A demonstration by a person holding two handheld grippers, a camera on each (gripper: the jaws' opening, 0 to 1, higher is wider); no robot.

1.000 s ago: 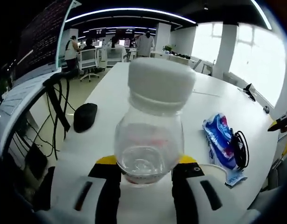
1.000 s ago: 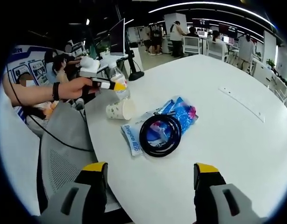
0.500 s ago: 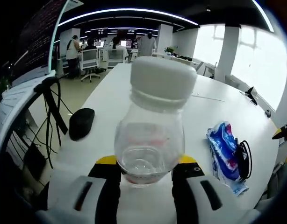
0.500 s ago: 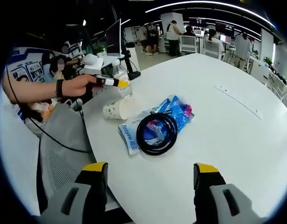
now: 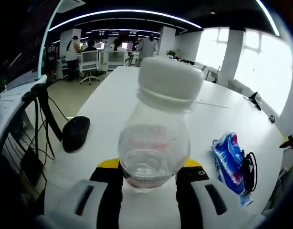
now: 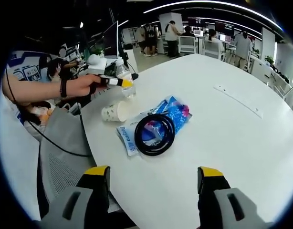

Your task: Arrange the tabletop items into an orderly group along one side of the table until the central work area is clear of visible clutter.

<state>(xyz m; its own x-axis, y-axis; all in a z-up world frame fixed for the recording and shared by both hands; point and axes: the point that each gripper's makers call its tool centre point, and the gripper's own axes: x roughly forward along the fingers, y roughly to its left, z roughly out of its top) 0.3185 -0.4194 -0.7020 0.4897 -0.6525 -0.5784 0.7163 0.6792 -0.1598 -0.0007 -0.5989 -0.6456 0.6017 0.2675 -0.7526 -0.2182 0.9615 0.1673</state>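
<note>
In the left gripper view, one black computer mouse (image 5: 75, 134) is lying at the left on the white counter (image 5: 118, 102), beside dark cables hanging off the counter's edge. At the centre, the left tool (image 5: 149, 174) is gripping one clear plastic bottle with a white cap (image 5: 158, 124) by its base, its yellow-tipped jaws closed against both sides of the glassy bottom; the bottle is leaning slightly to the right and is holding a little clear liquid. To the right, one blue printed plastic packet (image 5: 227, 157) is lying flat on the counter with one black coiled cable (image 5: 249, 164) resting on it.

In the right gripper view, a person's hand (image 6: 79, 87) is holding the left tool at the counter's left edge, with the bottle in it. Just below, one white paper cup (image 6: 114, 112) is lying on its side near the edge. The packet is lying beside the cup, with the cable coil on top. At the bottom, the right tool (image 6: 153, 183) is hovering above bare counter with its jaws spread wide apart, holding nothing.

The counter is broad, white and rounded. The room is an open office with ceiling light strips, tall bright windows, white chairs and several people standing far behind.
</note>
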